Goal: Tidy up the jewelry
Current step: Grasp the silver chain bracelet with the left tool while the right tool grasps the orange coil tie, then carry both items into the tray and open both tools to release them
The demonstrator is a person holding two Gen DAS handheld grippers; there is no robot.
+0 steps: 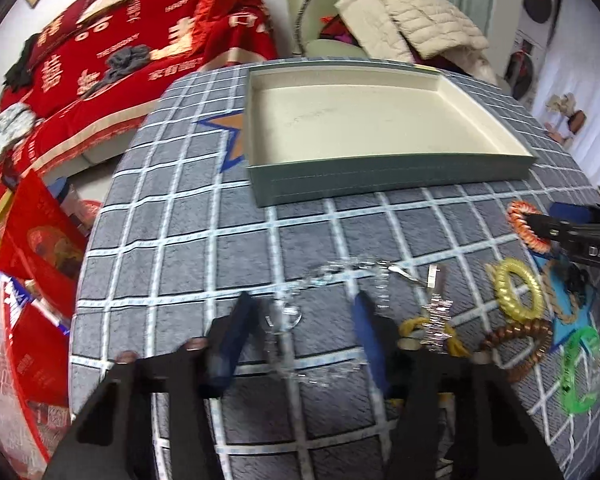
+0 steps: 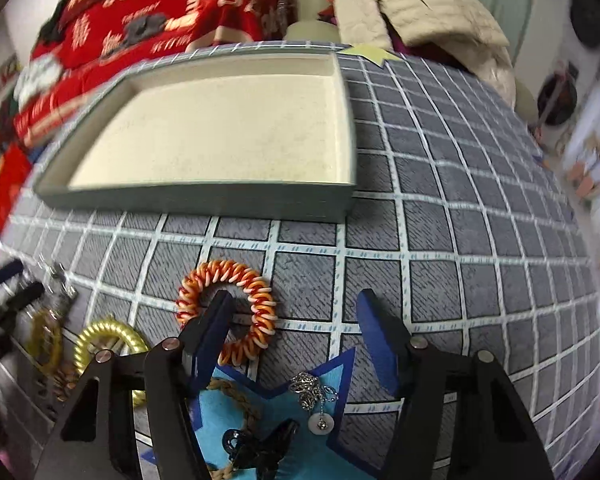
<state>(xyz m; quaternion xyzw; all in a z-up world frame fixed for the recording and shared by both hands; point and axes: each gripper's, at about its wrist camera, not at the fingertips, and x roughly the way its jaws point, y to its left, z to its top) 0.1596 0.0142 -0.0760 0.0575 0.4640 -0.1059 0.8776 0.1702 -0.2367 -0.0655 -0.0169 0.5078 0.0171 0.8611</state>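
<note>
So the left gripper is down over the grey checked table, jaws apart with a silvery chain necklace lying between them. The pads don't seem to be pressing on it, though the chain is too blurry to be sure.

The right gripper has its jaws apart too. Its left finger sits inside the loop of the orange-and-white coil bracelet, while the other finger is out on bare cloth at about 3 o'clock from it.

The empty cream-lined tray is at 12 o'clock from both grippers, on the table.

The rest of the jewelry is clustered nearby: a gold coil bracelet, a brown one, a green one, plus a small silver chain with a round pendant on a blue star patch.
</note>
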